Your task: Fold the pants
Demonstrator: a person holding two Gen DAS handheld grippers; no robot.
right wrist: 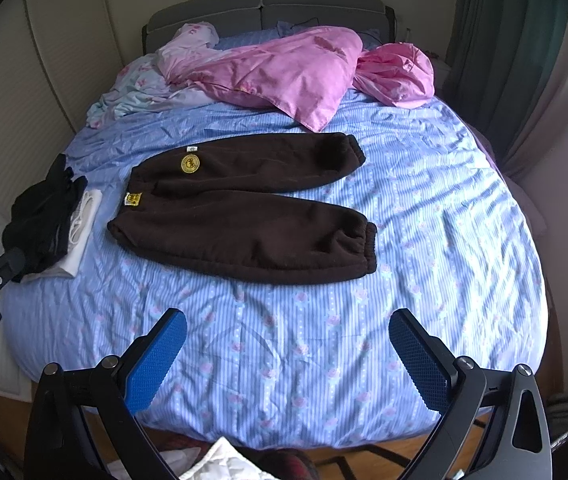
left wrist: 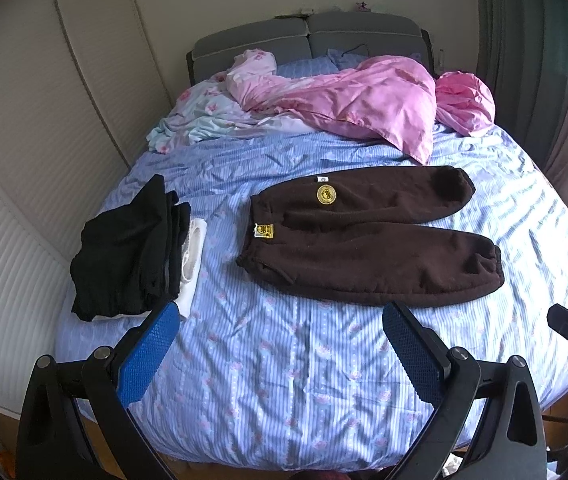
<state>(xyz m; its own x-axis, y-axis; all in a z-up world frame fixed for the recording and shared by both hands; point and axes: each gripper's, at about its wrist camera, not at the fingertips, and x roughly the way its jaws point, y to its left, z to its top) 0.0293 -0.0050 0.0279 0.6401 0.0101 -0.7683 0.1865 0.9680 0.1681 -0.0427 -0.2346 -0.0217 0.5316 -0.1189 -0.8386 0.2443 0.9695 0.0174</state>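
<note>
On bed (left wrist: 284, 380): brown pants (left wrist: 367, 240) flat, unfolded; left gripper (left wrist: 280, 316), right gripper (right wrist: 287, 320) spread, empty.

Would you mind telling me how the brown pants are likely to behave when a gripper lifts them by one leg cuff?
The brown pants look like thick fleece, so they would probably droop limply rather than hold shape. Their fuzzy surface suggests the pads should grip without slipping. Lying on a wrinkled sheet, they may drag it slightly.
</note>
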